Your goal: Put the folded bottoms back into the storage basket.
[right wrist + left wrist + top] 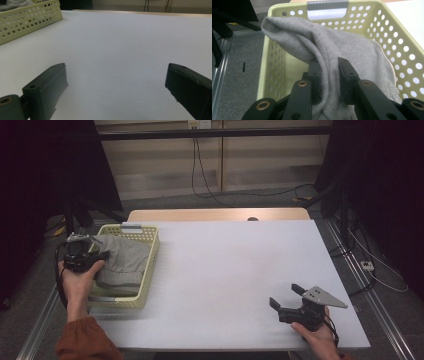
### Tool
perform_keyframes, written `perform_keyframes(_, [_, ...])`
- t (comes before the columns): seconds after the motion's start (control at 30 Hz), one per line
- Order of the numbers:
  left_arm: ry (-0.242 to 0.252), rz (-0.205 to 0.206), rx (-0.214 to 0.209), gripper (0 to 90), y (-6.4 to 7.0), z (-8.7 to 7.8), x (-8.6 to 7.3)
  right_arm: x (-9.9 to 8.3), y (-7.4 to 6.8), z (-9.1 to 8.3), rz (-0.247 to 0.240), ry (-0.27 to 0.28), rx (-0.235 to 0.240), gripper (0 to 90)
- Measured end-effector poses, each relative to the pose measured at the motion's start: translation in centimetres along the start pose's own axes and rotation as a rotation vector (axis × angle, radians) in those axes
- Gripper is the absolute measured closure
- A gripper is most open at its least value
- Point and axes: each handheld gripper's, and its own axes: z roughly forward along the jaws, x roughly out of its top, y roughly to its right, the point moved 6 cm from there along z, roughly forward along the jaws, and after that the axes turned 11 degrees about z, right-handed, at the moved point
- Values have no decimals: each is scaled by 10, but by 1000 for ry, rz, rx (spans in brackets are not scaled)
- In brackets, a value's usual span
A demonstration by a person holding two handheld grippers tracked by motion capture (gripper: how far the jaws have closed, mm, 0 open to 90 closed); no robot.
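From above, my left gripper [95,256] sits inside the yellow basket [150,270] at the table's [230,270] left edge, over the grey garment [125,262]; my right gripper [287,300] waits near the front right, jaws spread. Along my left gripper's jaws, they pinch a raised fold of the garment. Along my right gripper's jaws, bare table lies between them. I judge this the pick-up; next I should lift clear of the rim.

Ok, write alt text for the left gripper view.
The left gripper, its two black jaws closed on a fold of soft grey knitted garment, holds it over a pale yellow perforated plastic basket. The basket's grey handle is at the far rim.
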Motion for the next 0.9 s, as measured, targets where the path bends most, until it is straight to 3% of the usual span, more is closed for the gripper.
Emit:
perform_keyframes(0.2, [-7, 14, -11, 742, 4, 5, 1, 1, 0, 0, 5, 5, -1, 34])
perform_keyframes(0.3, [-8, 7, 11, 734, 2, 5, 0, 0, -1, 0, 4, 2, 3, 34])
perform_keyframes(0.63, [-4, -1, 26, 680, -5, 4, -6, 0, 0, 0, 5, 0, 1, 34])
perform_keyframes(0.9, [-5, -5, 37, 712, -8, 5, -8, 0, 1, 0, 2, 3, -2, 34])
